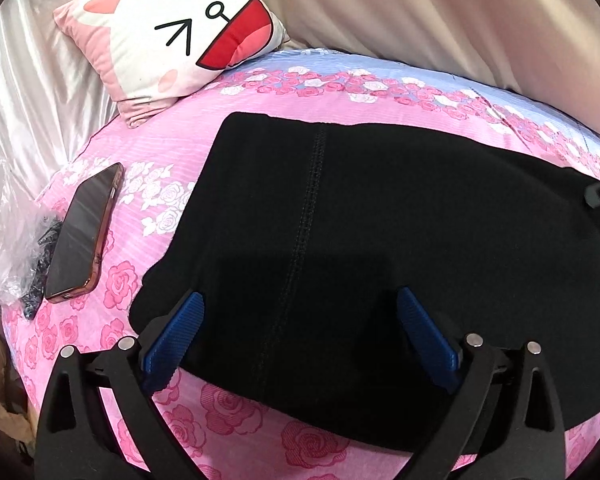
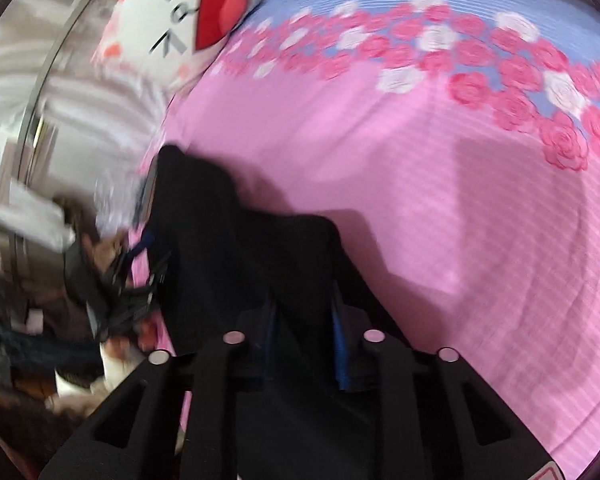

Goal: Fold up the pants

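Black pants [image 1: 380,240] lie spread on a pink rose-print bed cover [image 1: 228,404], a stitched seam running down their middle. My left gripper [image 1: 300,312] is open just above their near edge, its blue pads [image 1: 176,332] either side of the seam. In the blurred right wrist view, my right gripper [image 2: 304,316] is shut on a lifted fold of the black pants [image 2: 228,248], which drapes away to the left above the cover [image 2: 440,200]. The other gripper shows at the left edge [image 2: 132,280].
A phone in a red case [image 1: 84,232] lies on the cover left of the pants, beside a clear plastic bag [image 1: 4,224]. A cartoon-face pillow [image 1: 172,32] leans at the back left. Pale curtains hang behind the bed.
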Action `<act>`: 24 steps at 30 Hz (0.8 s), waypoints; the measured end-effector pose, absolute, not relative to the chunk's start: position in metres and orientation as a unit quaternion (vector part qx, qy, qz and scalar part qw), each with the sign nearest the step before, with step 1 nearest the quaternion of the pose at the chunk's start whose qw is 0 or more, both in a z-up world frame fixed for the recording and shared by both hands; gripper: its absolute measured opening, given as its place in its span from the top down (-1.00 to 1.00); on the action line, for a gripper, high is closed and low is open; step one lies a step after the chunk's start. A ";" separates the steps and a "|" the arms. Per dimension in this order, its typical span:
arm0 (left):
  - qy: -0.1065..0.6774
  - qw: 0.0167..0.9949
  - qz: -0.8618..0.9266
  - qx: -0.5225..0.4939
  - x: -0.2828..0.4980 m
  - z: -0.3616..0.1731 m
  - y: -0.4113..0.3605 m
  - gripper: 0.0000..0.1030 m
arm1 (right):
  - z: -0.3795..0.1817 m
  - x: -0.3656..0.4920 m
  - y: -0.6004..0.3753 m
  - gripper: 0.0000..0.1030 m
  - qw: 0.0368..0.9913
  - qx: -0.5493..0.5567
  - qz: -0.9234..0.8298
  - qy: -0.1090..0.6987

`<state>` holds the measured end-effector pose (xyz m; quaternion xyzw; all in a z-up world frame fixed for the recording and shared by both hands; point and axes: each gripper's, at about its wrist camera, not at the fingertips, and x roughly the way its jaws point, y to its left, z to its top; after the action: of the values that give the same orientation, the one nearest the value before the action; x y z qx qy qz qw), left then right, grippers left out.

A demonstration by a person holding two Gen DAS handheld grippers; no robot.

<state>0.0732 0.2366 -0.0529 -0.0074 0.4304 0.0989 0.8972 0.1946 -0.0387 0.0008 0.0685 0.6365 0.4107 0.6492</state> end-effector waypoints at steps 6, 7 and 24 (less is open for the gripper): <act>0.430 0.898 0.098 -0.010 0.073 -0.054 0.237 -0.88 | 0.014 0.168 -0.032 0.58 0.618 0.025 0.449 0.645; 0.429 0.898 0.098 -0.010 0.073 -0.054 0.237 -0.88 | 0.014 0.162 -0.032 0.55 0.615 0.018 0.449 0.648; 0.428 0.898 0.099 -0.008 0.073 -0.054 0.238 -0.90 | -0.048 0.257 -0.035 0.67 0.632 0.267 0.399 0.609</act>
<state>0.0734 0.2375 -0.0544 -0.0082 0.4283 0.0986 0.8982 0.2569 -0.0352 -0.0476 0.2667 0.6092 0.3985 0.6316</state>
